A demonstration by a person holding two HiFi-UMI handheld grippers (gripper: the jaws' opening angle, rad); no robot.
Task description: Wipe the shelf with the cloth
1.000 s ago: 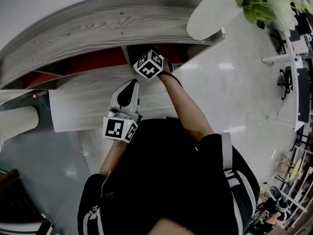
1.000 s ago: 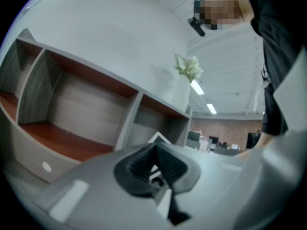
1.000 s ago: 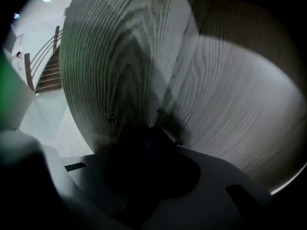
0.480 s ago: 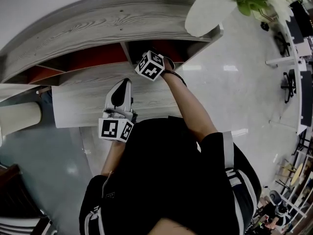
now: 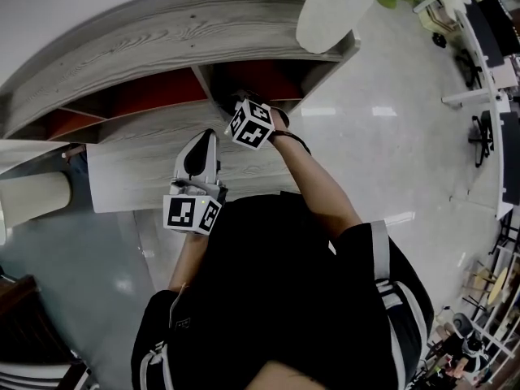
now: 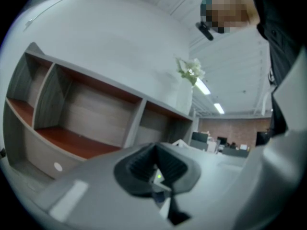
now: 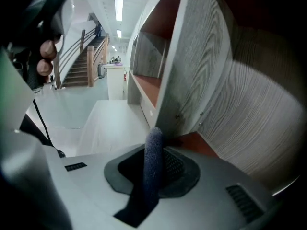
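The shelf unit [image 5: 162, 35] is grey wood with red-brown shelf floors. My right gripper [image 5: 242, 104] reaches into its right-hand compartment [image 5: 260, 80], shut on a dark blue cloth [image 7: 152, 159] that stands up between the jaws. In the right gripper view the cloth sits just in front of the grey divider [image 7: 192, 71], above the red shelf floor [image 7: 197, 145]. My left gripper [image 5: 205, 138] hovers over the lower grey ledge [image 5: 130, 177], and the left gripper [image 6: 156, 169] is shut with nothing in it, pointing at the middle compartments [image 6: 91, 114].
A white vase with a green plant [image 5: 333, 15] stands on the shelf's top at the right end; the vase [image 6: 184, 97] also shows in the left gripper view. A pale cylinder [image 5: 32, 201] lies at the left. Glossy floor [image 5: 406, 136] spreads to the right.
The right gripper with the cloth has shifted slightly toward the front edge of the right compartment. The left gripper moved a little left earlier and now holds still.
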